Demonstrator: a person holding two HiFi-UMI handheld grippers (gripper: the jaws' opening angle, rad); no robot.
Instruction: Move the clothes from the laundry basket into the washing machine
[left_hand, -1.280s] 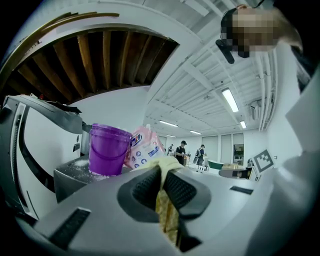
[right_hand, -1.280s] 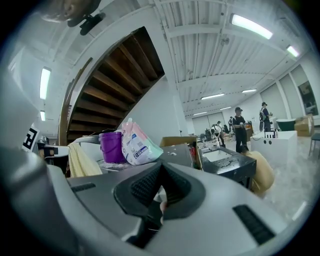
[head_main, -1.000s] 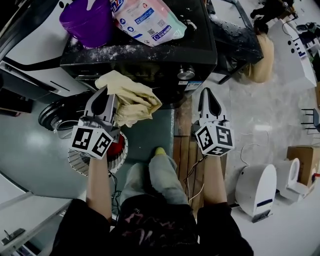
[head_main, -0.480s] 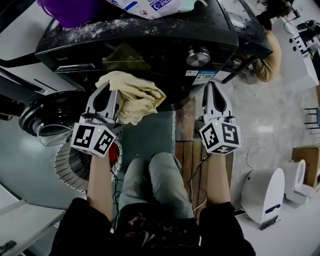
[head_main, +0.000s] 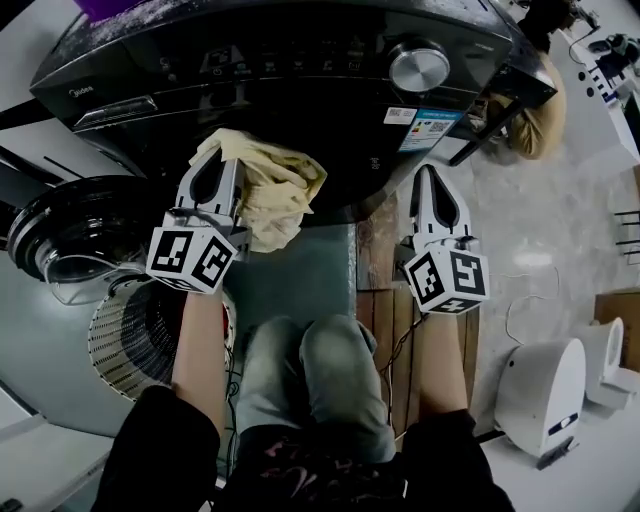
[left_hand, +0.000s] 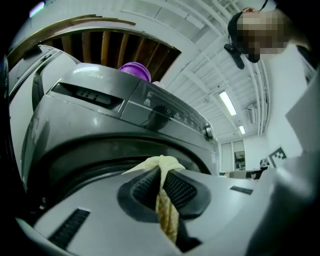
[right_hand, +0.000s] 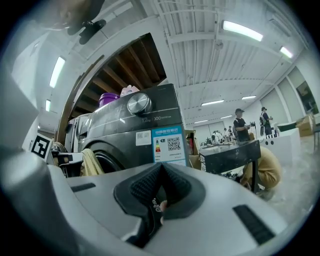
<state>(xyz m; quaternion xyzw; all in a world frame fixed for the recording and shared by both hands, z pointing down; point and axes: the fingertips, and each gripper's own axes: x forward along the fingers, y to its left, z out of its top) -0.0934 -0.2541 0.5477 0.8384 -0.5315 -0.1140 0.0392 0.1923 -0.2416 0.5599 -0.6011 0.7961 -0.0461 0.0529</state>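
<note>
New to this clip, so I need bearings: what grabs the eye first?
A pale yellow cloth, pinched in the shut left claw, bunches before the round opening of the dark washer. The right claw, shut and empty, hangs beside it under the silver knob. The door stands open at far left.

The washer (right_hand: 107, 131) bears a blue-edged label (right_hand: 161, 152) with a QR code (right_hand: 174, 144) on its front right. The label's print is too small to read.

Cloth (head_main: 272, 195) pale yellow. Washing machine (head_main: 250, 70) glossy dark grey, knob (head_main: 418, 67) silver, label (head_main: 436, 128) blue and white. Left claw (head_main: 213, 163) and right claw (head_main: 432, 178) light grey, pads (left_hand: 181, 190) black ribbed, marker cubes (head_main: 190, 262) white with black squares. Laundry basket (head_main: 120, 345) white, slatted. Tub (left_hand: 135, 71) purple.
</note>
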